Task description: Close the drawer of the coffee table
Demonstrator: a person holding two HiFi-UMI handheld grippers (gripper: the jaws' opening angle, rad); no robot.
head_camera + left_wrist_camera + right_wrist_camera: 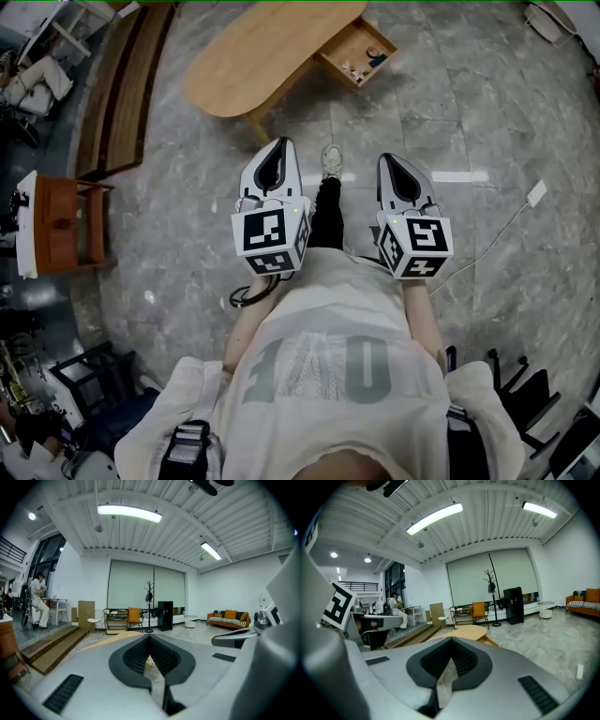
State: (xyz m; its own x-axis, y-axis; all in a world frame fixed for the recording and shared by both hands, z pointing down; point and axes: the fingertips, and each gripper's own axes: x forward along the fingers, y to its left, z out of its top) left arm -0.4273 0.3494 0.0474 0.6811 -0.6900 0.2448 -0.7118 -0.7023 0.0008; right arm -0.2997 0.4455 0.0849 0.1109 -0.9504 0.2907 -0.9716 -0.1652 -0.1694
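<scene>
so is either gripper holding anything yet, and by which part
Nothing is held. The left gripper and right gripper both have their jaws shut on nothing, short of the open drawer.

The head view's top edge is cutting off the far end of the coffee table (267,56). In its open drawer (349,42) some small things (361,64) are lying, too small to tell apart. In the left gripper view the left gripper (150,637) is covering most of the table, leaving only a strip of its top showing. In the right gripper view the right gripper (451,640) is hiding the table's near part and nearly all of the drawer. A distant person (37,603) is appearing too small for any detail
</scene>
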